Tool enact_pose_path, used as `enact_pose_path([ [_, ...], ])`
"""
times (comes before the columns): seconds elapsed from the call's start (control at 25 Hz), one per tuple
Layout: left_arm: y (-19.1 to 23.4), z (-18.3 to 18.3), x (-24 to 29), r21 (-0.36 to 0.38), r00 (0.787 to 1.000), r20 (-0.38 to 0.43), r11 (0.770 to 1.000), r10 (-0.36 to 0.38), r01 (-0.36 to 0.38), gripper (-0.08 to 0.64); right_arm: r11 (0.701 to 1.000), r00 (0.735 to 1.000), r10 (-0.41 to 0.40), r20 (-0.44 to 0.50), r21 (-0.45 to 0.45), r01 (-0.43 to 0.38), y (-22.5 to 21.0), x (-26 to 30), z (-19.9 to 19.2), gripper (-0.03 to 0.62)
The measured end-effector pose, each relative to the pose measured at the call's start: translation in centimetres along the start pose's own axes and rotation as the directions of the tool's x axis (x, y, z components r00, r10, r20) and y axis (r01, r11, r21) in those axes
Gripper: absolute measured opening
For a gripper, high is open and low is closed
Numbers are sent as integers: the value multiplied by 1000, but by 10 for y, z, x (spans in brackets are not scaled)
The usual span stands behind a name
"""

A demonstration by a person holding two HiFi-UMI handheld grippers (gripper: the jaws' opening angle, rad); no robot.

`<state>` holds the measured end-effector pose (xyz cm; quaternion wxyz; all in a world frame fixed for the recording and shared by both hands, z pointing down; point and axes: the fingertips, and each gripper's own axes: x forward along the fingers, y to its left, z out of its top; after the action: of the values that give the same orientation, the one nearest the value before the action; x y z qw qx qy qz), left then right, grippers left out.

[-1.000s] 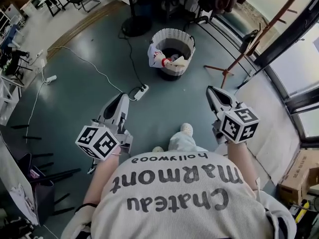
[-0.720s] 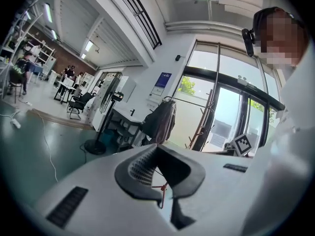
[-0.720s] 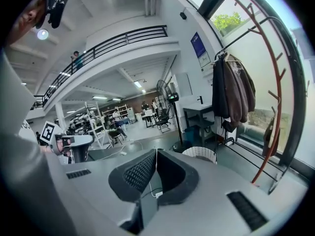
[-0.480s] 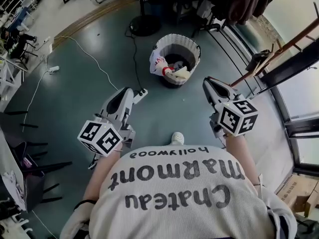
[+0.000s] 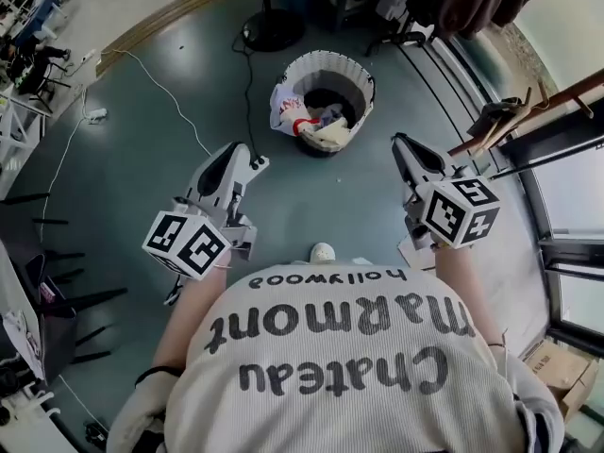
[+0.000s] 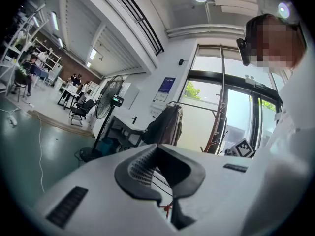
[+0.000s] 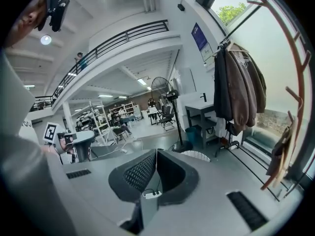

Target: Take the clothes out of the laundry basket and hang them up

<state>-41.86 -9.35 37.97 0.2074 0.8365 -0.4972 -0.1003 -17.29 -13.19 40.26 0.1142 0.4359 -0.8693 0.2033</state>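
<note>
I'm holding left gripper (image 5: 251, 162), right gripper (image 5: 397, 143) jaws together, empty, pointing far toward laundry basket (image 5: 316, 61); it's standing upright, mouth up, clothes (image 5: 293, 113) spilling over left rim.

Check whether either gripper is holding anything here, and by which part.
Nothing is held. The left gripper and the right gripper are both shut and empty; the clothes lie in the laundry basket.

The person's white shirt (image 5: 340, 347) bears large dark letters, upside down in the head view: "Chateau Marmont", with a smaller line "hollywood" next to them. A blue wall sign (image 6: 167, 87) shows in both gripper views, its print too small to read.
</note>
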Motion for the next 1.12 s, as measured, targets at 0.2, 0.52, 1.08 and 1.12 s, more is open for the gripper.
enact_pose_path([
  [0.2,0,-32,32,44,999,24,999,28,-29,9,996,999,-16,-40,87,20,-43,1,-33,29],
  [0.52,15,-74,88,78,998,-53,996,-28,32,159,970,994,-87,-62,224,99,-86,-20,-67,29],
  [1.08,118,-227,158,377,811,-579,908,78,182,276,864,929,-319,-186,347,365,-148,-38,-108,29],
  [1.12,129,-234,165,390,798,-596,901,89,190,281,855,923,-332,-196,352,382,-153,-34,-108,29],
])
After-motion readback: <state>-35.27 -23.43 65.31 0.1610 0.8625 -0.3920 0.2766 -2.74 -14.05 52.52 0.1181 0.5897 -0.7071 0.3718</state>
